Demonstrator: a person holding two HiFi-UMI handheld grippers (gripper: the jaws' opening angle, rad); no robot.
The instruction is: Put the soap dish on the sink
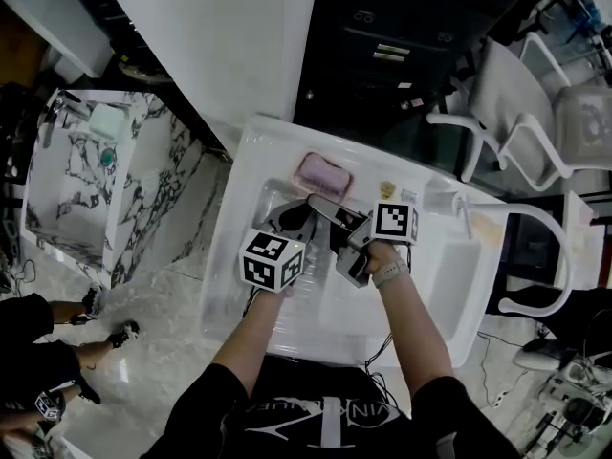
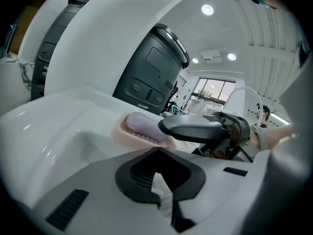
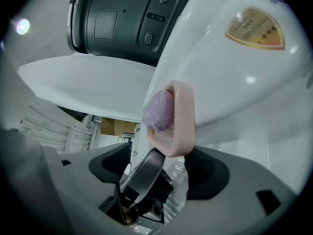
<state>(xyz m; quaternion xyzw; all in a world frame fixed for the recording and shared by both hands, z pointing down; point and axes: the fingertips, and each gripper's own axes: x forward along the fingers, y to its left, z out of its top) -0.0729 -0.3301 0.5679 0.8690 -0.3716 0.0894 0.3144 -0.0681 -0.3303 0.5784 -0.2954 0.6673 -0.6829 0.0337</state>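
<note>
The pink soap dish, with a purple soap bar in it, lies on the back rim of the white sink. My right gripper is just in front of it with its jaws wide open. In the right gripper view the dish shows at the jaw mouth, and no pad presses on it. My left gripper hovers over the basin to the left and close beside the right one. Its jaws look shut and empty. In the left gripper view the dish lies a little ahead.
A dark cabinet stands behind the sink. A marble-patterned stand is at the left, and white chairs are at the right. Another person's feet are on the floor at lower left. A gold label sits on the rim.
</note>
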